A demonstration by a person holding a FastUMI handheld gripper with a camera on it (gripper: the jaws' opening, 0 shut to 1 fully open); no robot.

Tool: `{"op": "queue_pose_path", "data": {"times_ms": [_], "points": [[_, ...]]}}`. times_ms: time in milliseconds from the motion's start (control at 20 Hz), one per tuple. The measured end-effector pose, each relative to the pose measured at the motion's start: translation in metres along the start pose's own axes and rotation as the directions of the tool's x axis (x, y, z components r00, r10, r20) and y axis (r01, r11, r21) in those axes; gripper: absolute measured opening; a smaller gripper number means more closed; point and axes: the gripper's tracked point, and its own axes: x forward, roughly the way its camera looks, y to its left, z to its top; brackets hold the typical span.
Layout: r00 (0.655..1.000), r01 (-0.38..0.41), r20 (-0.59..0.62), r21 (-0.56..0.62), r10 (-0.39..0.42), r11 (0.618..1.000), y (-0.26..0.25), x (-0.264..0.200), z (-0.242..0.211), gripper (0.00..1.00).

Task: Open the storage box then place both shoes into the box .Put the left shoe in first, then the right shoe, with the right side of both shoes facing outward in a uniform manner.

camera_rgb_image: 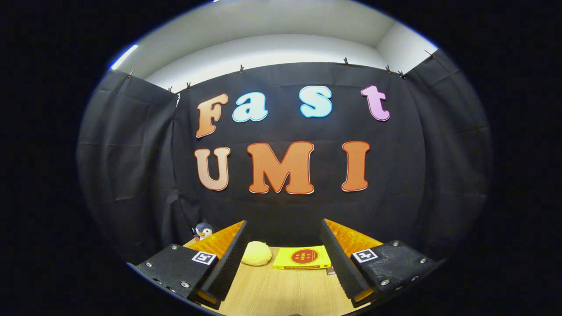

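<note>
My gripper [283, 256] is held up high over a wooden table [281, 289], pointing at the booth's black cloth wall. Its two fingers [228, 263] stand wide apart with nothing between them, so it is open. Beyond the fingers, at the far edge of the table, lie a pale yellow rounded lump [256, 253] and a flat yellow packet with a red round mark [303, 257].
A small penguin toy [203, 230] stands at the table's far left corner, behind the left finger. The black cloth wall closes off the back and both sides of the table.
</note>
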Motion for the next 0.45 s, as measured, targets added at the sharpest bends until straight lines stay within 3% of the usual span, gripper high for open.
{"op": "queue_pose_path", "data": {"times_ms": [450], "points": [[0.993, -0.006, 0.116, 0.002, 0.006, 1.0, -0.01, -0.001, 0.022, 0.97]]}}
